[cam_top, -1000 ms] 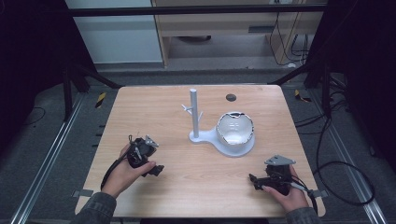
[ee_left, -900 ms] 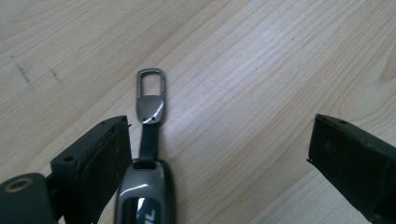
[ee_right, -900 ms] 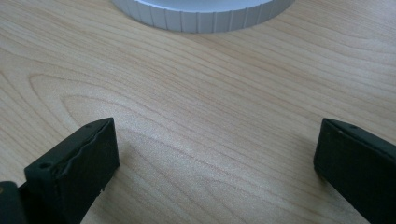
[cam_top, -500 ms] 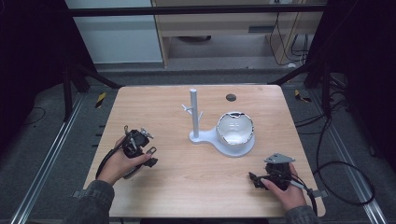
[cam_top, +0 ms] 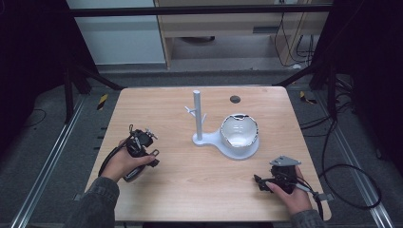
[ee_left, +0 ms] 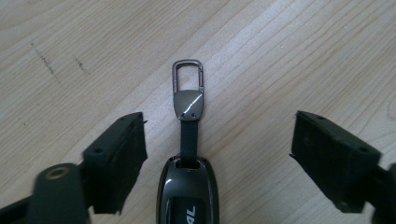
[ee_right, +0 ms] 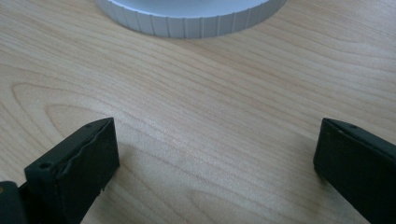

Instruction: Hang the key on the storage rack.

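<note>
on light wood table (cam_top: 190, 180), dark room around.

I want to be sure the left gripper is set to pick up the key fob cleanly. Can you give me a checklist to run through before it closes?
1. Left gripper open, fingers spread: ok.
2. Key fob lies between the fingers, roughly centred: ok.
3. Fob's strap and carabiner clip lie flat on the table, pointing away, not tangled: ok.
4. Fingers low enough to close on the fob's sides: cannot tell.
5. Right gripper open, over bare wood, away from the fob: ok.
6. Stand with peg post and bowl stands apart from the left gripper: ok.
</note>
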The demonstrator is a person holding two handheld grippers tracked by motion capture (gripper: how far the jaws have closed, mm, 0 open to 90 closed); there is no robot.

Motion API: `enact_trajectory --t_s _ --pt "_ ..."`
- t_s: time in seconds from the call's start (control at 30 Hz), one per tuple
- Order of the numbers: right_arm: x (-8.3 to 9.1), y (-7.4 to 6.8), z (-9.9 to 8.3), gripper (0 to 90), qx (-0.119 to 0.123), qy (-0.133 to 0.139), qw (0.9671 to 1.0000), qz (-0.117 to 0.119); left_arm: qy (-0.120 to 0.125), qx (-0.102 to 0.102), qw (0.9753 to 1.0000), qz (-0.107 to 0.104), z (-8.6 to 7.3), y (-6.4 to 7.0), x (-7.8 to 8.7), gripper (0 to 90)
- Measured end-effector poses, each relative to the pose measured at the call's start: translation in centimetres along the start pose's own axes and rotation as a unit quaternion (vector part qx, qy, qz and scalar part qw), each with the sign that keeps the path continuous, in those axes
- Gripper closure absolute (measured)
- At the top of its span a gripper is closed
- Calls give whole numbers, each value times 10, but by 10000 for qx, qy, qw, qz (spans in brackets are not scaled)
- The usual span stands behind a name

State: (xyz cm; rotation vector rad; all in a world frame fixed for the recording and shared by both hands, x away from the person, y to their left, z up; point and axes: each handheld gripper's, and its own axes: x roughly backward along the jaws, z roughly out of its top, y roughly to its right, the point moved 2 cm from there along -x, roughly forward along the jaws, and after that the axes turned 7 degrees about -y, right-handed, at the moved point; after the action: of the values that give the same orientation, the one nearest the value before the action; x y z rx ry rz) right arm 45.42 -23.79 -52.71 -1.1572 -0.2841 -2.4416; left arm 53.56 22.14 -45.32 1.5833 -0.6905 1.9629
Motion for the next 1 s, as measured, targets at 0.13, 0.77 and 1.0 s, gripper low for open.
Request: enact_trajectory --t_s 0.13,0.77,1.0 --pt "1 -1 -1 4 -13 -5 10000 -3 -222 75 9997 -1 -3 -6 -6 290" --pt "2 -2 -2 4 -24 -2 10000 -16 -483 28 9988 -122 2 -18 -23 637" --pt "2 -2 -2 4 -24 0 10000 -17 -537 23 9985 -106 2 -19 -22 674"
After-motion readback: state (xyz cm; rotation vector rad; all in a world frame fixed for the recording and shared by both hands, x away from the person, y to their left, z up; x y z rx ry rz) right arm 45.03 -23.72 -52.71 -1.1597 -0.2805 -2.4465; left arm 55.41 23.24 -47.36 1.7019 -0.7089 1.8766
